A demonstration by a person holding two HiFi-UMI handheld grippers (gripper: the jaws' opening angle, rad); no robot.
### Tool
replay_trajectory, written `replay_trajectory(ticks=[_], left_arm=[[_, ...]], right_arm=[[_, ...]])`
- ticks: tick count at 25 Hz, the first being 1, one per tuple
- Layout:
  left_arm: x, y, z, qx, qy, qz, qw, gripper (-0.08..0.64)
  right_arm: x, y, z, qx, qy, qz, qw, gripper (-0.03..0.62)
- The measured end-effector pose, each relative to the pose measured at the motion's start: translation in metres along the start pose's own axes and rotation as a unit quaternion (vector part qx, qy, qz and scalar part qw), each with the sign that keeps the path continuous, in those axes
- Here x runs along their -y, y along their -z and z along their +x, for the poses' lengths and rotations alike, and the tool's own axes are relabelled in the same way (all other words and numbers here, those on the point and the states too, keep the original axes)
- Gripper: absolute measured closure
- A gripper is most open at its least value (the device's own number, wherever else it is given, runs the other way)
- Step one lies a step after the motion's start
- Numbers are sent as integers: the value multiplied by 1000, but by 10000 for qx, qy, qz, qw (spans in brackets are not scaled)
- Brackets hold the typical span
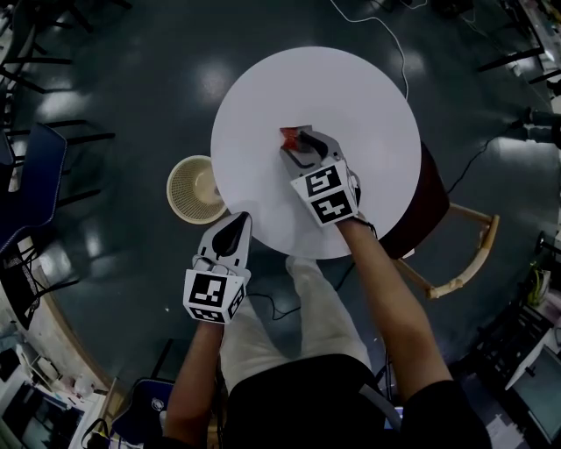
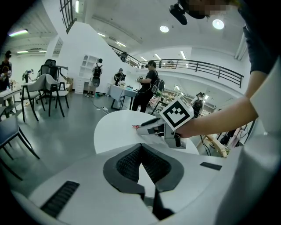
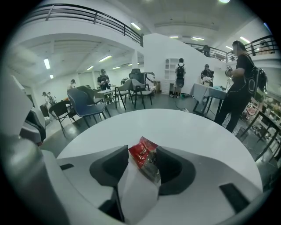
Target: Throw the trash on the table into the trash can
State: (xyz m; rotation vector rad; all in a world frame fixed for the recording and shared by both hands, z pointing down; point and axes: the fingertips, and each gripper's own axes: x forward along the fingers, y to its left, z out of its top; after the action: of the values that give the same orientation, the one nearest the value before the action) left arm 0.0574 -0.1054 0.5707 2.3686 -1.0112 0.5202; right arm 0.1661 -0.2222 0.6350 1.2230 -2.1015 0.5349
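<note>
A crumpled red wrapper [image 1: 290, 134] lies near the middle of the round white table [image 1: 342, 83]. My right gripper [image 1: 299, 141] rests low over the table with its jaws open around the wrapper [image 3: 140, 157]. In the right gripper view the wrapper lies between the jaws, close against the right one, and bare table shows between it and the left one. My left gripper [image 1: 236, 220] hovers at the table's near-left edge, shut and empty, its pads [image 2: 131, 160] meeting at the tips. A beige mesh trash can [image 1: 195, 188] stands on the floor left of the table.
A wooden chair with a dark red seat [image 1: 451, 250] is tucked under the table's right side. A blue chair [image 1: 39, 175] stands far left. A white cable [image 1: 377, 26] runs over the floor behind the table. Several people stand in the background [image 3: 239, 83].
</note>
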Motion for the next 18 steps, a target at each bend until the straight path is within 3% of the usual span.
replay_trajectory(ticks=[7,9,13,14,18], left_arm=[[-6,5,-5,-43,-93,-8,9999,551],[-5,6,-5,-35,-125,-49,9999,549],[-4,5,-7,-18,-145,-67,9999,551],[-3,5,-7,-10,-148,-67,9999,551],[-1,6,-8,21,-145,-71,9999,551]], right_arm=[[-3,-4,1,-7,13,36,10000,419],[-1,-5,-3,42,54,38,10000,482],[0,-9,-7,122,121,61,9998,514],[1,-9,-8,140,158,30,9998,565],[-7,-4,-9,109,144,-52,9998,565]])
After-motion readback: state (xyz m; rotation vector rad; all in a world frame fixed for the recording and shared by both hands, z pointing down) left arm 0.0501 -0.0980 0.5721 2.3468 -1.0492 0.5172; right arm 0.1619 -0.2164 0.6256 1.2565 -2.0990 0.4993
